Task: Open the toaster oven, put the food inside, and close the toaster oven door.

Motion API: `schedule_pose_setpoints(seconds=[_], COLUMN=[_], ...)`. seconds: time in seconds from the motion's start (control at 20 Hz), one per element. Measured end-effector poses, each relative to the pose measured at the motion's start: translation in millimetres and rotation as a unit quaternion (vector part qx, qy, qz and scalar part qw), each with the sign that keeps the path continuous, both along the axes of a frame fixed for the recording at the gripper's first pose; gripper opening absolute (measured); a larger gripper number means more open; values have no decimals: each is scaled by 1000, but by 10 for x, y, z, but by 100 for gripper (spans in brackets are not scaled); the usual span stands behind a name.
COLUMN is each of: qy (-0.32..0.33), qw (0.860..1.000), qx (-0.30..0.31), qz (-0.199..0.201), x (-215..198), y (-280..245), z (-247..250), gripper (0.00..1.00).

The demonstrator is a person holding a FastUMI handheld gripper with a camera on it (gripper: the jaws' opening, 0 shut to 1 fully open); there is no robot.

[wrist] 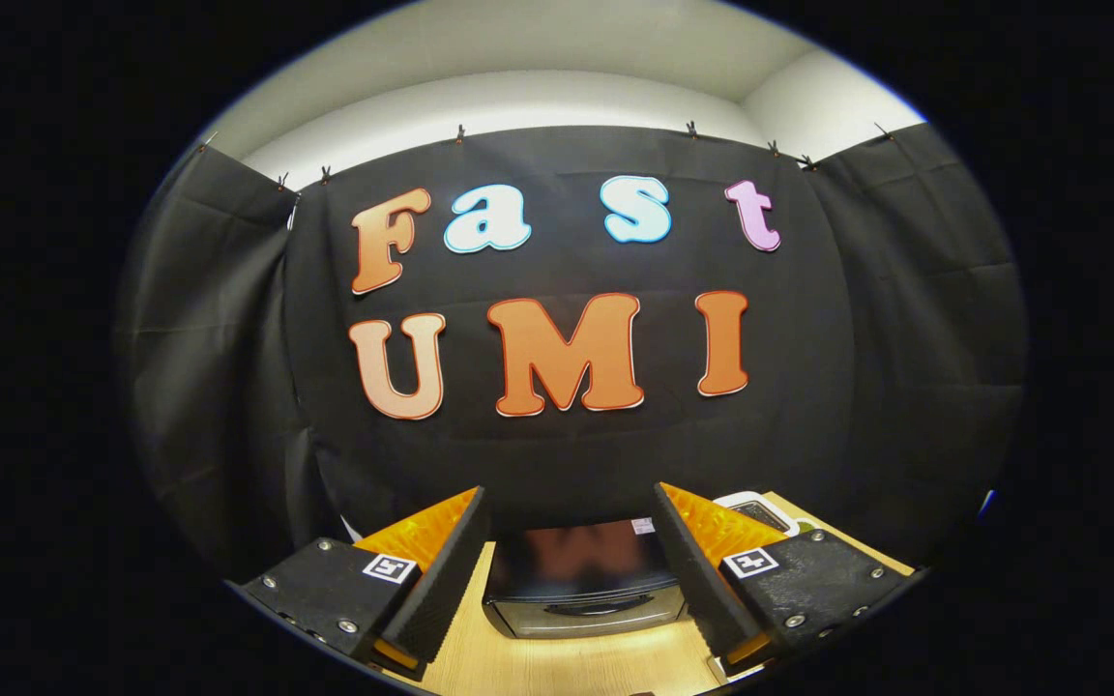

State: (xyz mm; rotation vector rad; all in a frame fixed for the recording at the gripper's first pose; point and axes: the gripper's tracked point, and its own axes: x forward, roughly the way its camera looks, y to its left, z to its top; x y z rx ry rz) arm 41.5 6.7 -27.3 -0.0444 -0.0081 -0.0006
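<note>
Now: jaws apart, empty | toaster oven [584, 585] ahead, door seemingly closed | wooden table [567, 662]

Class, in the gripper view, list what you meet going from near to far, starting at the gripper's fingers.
Open gripper, nothing between its fingers → bare wooden table → toaster oven, door closed → black cloth wall → pale wall above.

This is a staged recording booth rather than a real kitchen — black cloth [905, 319] is clipped up as walls, with a plain pale wall and ceiling [538, 58] showing above it. A bare wooden table [567, 662] stands against the cloth, carrying a toaster oven [584, 585] with its door closed — a home scene set up for filming.
</note>
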Motion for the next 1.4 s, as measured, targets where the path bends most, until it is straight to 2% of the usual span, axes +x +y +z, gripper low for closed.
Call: schedule_pose_setpoints(seconds=[0.1, 0.35, 0.7, 0.95, 1.2, 1.4], qy=[16, 44, 38, 107, 168, 191], qw=[1000, 999, 999, 993, 982, 980], qx=[3, -5, -24, -46, -75, -37], qz=[9, 3, 6, -23, -32, -41], x=[96, 344, 746, 1154, 1266, 1236], y=[-8, -166, -275, -527, -621, -668], z=[-204, -705, -1177, -1866, -2343, -2405], gripper=[99, 100, 99, 100, 100, 99])
